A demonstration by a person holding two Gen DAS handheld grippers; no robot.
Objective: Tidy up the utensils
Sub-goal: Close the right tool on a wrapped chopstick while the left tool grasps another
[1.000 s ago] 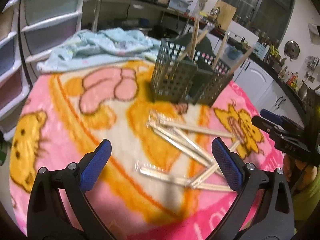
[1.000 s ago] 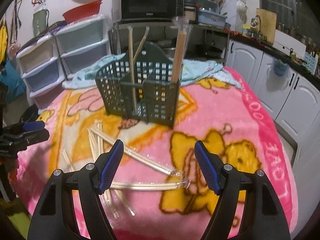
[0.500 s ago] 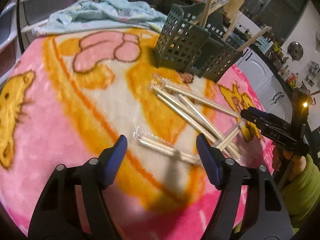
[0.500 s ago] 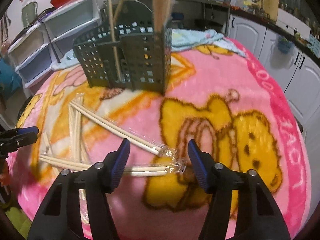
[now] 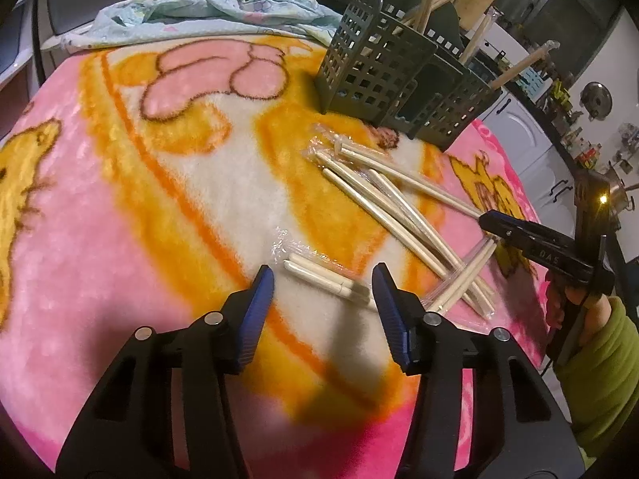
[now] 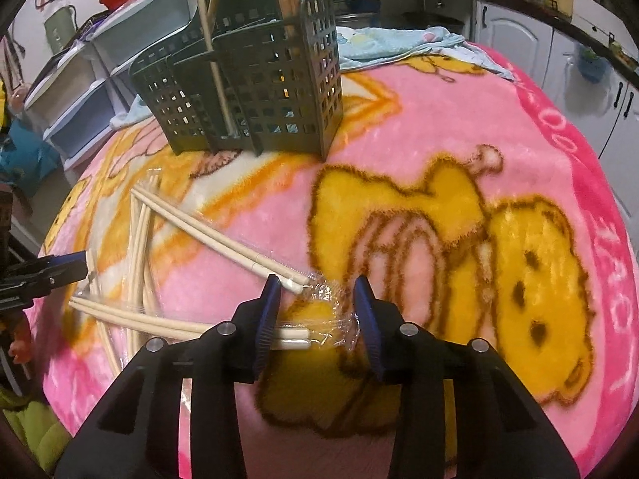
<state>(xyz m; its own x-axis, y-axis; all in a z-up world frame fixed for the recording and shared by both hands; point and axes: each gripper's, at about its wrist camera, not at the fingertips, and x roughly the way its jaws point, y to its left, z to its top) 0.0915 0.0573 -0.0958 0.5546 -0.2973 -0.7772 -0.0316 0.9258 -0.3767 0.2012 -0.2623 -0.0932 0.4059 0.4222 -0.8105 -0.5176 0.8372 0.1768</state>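
left gripper [image 5: 322,288] jaws closing over wrapped chopsticks [image 5: 319,275]

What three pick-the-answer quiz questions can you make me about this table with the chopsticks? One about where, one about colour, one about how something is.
1. Where does the basket stand?
A. on the blanket
B. on the floor
C. inside a drawer

2. What colour is the basket?
A. red
B. dark green
C. white

3. How are the loose chopsticks on the blanket?
A. standing upright
B. snapped into bits
C. lying flat in clear wrappers

Answers:
1. A, its base rests on the pink blanket.
2. B, its grid walls are dark green.
3. C, shiny plastic covers the pairs lying there.
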